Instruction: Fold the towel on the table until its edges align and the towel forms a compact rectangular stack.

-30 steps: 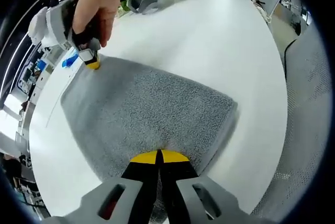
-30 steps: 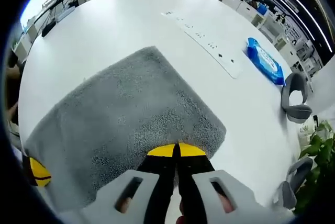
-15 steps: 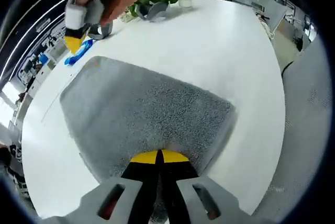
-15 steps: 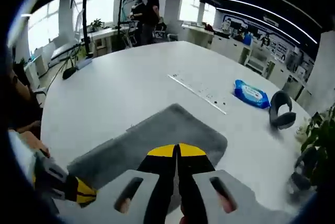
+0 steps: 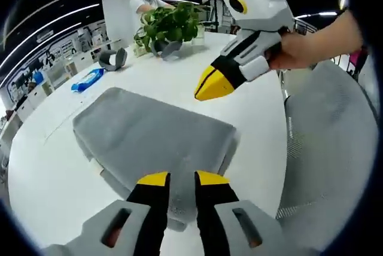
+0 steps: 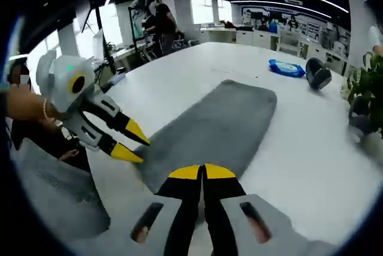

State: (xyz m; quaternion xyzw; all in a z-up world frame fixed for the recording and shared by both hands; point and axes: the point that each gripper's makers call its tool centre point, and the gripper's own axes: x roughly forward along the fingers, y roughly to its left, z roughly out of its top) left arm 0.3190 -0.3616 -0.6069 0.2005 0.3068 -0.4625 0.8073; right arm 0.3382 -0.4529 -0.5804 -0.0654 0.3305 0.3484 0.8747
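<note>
Left gripper view has our left gripper [image 5: 182, 179] at the bottom, its yellow-tipped jaws parted with a narrow gap and nothing between them, poised over the near edge of the grey towel [image 5: 155, 142]. We see the towel lying folded on the white table [image 5: 251, 112], a lower layer peeking out along its left and near sides. Above the towel's far right corner hangs our right gripper [image 5: 206, 87], held by a hand [image 5: 293, 52] coming in from the right, its yellow tips pressed together and clear of the cloth. A grey mesh chair [image 5: 326, 148] stands at the table's right side. Farther off on the table sit a blue packet [image 5: 88, 80], a grey headset-like object [image 5: 112, 58] and a potted plant [image 5: 170, 23].

Right gripper view shows the right gripper [image 6: 203, 173] with its jaws clenched on nothing, above the near end of the towel [image 6: 218, 127], which runs away from us as a long rectangle. At left the left gripper [image 6: 133, 143] points at the towel's near left edge, jaws spread apart. Beyond the towel lie the blue packet [image 6: 286, 68] and the dark headset-like object [image 6: 317, 73], with plant [image 6: 365, 88] leaves at the right edge.
</note>
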